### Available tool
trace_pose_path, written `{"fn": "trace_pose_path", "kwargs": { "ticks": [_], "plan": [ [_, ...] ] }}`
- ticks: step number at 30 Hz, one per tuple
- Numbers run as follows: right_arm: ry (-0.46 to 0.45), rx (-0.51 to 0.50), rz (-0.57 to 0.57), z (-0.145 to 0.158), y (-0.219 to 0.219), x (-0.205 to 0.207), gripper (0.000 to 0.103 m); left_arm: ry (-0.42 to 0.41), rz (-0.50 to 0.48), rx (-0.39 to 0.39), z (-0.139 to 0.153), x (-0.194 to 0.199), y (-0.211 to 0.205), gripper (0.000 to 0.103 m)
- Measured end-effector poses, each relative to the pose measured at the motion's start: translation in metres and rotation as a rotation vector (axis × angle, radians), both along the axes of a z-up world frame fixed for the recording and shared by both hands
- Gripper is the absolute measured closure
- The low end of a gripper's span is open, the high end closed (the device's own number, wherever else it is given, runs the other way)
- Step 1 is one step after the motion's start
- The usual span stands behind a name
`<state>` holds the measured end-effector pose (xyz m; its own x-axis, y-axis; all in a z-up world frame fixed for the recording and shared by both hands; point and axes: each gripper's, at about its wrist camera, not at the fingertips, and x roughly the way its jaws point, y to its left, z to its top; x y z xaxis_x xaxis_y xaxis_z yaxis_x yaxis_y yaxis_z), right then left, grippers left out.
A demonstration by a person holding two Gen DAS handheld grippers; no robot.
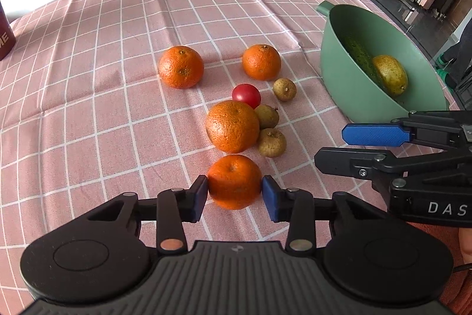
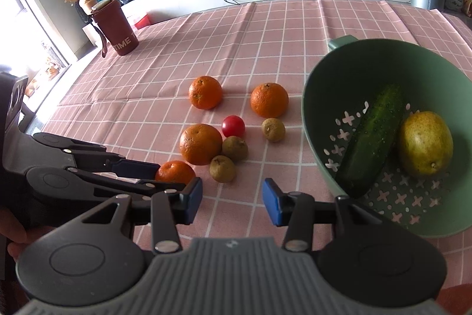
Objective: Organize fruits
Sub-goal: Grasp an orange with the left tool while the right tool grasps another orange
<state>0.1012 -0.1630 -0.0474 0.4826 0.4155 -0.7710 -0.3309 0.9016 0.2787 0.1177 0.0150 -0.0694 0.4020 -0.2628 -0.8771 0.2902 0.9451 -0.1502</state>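
Note:
My left gripper is shut on the nearest orange, which rests on the pink checked tablecloth; the orange also shows in the right wrist view. Three more oranges, a red tomato and three small brown longans lie beyond it. My right gripper is open and empty, low over the cloth beside the green colander. The colander holds a cucumber and a yellow pear.
A dark red cup stands at the far left of the table. The colander sits near the table's right edge. A white counter with a router and cables runs behind the table.

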Motion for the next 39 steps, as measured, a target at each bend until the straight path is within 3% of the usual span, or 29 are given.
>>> {"fn": "trace_pose_path", "kwargs": {
  "ticks": [12, 17, 33, 39],
  "plan": [
    [-0.102, -0.063, 0.1, 0.0, 0.041, 0.013, 0.06, -0.043, 0.185, -0.085, 0.012, 0.005, 0.055, 0.059],
    [-0.163, -0.154, 0.177, -0.008, 0.073, 0.02, 0.06, -0.028, 0.265, -0.109, 0.006, 0.012, 0.076, 0.059],
    [-0.301, -0.408, 0.278, -0.029, 0.112, 0.016, 0.059, -0.028, 0.256, -0.16, 0.003, 0.018, 0.081, 0.059],
    [-0.309, -0.413, 0.258, -0.03, 0.11, 0.017, 0.064, -0.035, 0.259, -0.153, 0.004, 0.013, 0.079, 0.059]
  ]
}}
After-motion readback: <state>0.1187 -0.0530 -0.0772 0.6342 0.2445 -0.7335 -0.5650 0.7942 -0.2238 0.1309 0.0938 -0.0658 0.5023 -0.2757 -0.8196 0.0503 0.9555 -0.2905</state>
